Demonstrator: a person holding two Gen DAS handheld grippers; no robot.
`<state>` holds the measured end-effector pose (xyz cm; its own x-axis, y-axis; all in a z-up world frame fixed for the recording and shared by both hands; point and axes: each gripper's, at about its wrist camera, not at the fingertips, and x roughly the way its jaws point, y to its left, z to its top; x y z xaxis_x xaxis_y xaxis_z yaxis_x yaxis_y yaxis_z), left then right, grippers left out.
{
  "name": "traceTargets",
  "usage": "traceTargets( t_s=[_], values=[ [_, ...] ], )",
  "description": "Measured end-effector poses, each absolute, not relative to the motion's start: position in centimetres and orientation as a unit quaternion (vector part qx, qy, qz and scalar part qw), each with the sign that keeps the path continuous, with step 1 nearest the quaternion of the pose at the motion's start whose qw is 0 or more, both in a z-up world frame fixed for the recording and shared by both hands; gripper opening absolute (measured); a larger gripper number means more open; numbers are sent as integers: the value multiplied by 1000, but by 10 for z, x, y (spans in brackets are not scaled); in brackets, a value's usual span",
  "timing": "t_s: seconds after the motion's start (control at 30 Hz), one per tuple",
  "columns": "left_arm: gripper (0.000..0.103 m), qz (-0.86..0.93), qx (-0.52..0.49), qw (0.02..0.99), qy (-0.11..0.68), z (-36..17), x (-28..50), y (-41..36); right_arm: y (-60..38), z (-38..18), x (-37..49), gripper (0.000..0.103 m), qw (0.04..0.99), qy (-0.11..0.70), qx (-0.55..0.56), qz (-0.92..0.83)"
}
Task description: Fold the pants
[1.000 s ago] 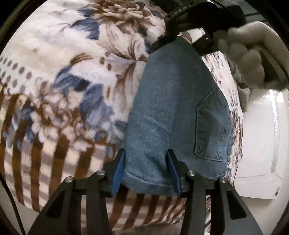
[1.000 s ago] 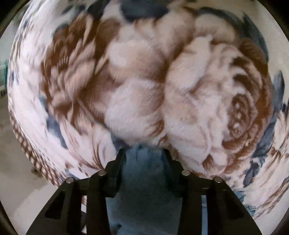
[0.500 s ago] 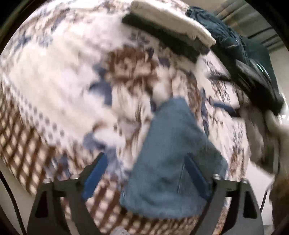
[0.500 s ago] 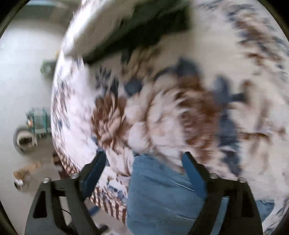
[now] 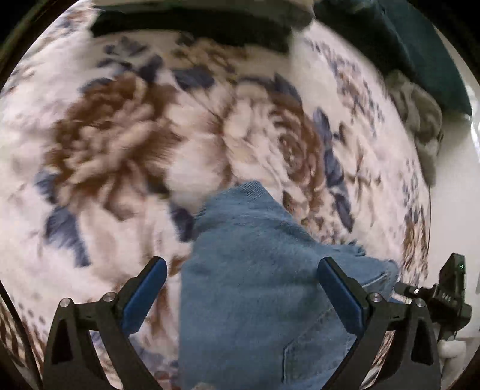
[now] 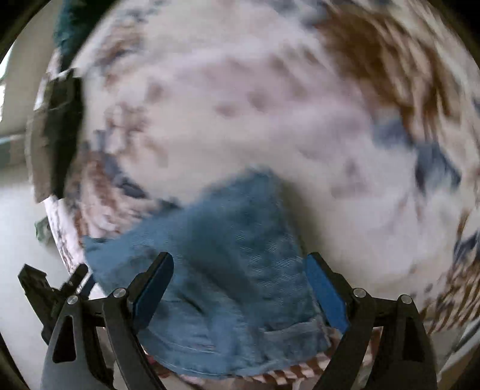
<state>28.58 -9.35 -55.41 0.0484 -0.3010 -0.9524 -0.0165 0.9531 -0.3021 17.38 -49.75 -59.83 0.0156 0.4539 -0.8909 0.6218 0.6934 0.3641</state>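
The blue denim pants (image 5: 258, 276) lie folded in a compact bundle on the floral blanket (image 5: 126, 144). My left gripper (image 5: 241, 288) is open and hovers above the bundle, holding nothing. The back pocket shows at the lower right in the left wrist view. In the right wrist view the same pants (image 6: 228, 264) lie below my right gripper (image 6: 240, 285), which is also open and empty. The right gripper's body (image 5: 447, 297) shows at the right edge of the left wrist view. Both views are blurred.
A stack of folded dark and light clothes (image 5: 192, 27) lies at the far edge of the blanket. Dark green clothing (image 5: 420, 54) and a grey fuzzy item (image 5: 420, 120) lie at the right. The stack also shows at the left of the right wrist view (image 6: 57, 129).
Both grippers let go of the denim, opened wide and lifted away from it. The pants now lie folded on the blanket. Both cameras swung as the grippers rose.
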Motion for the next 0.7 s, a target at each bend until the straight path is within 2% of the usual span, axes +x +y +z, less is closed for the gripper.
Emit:
traceTargets(
  t_s=[0.03, 0.1, 0.13, 0.17, 0.23, 0.33, 0.4, 0.43, 0.47, 0.7],
  values=[
    [102, -104, -118, 713, 683, -559, 288, -97, -498, -610, 167, 90, 590, 700, 397, -65],
    [103, -98, -119, 712, 685, -569, 291, -99, -503, -629, 152, 71, 563, 689, 452, -69],
    [103, -91, -118, 708, 690, -576, 294, -97, -504, -632, 148, 53, 558, 680, 470, -74],
    [103, -81, -118, 705, 695, -584, 297, -92, -506, -632, 147, 44, 563, 677, 469, -77],
    [103, -69, -149, 692, 703, -600, 302, -78, -509, -629, 144, 44, 590, 681, 423, -97],
    [103, -69, -153, 690, 705, -597, 307, -77, -511, -636, 141, 49, 580, 688, 426, -92],
    [103, -77, -151, 698, 696, -580, 304, -81, -513, -628, 145, 58, 580, 696, 415, -84],
    [103, -82, -158, 705, 687, -570, 300, -81, -515, -623, 144, 69, 582, 693, 417, -86],
    [103, -87, -168, 712, 676, -558, 295, -80, -519, -616, 140, 74, 584, 684, 429, -86],
    [103, -117, -212, 701, 671, -540, 252, -80, -508, -594, 55, 74, 552, 621, 547, -98]
  ],
)
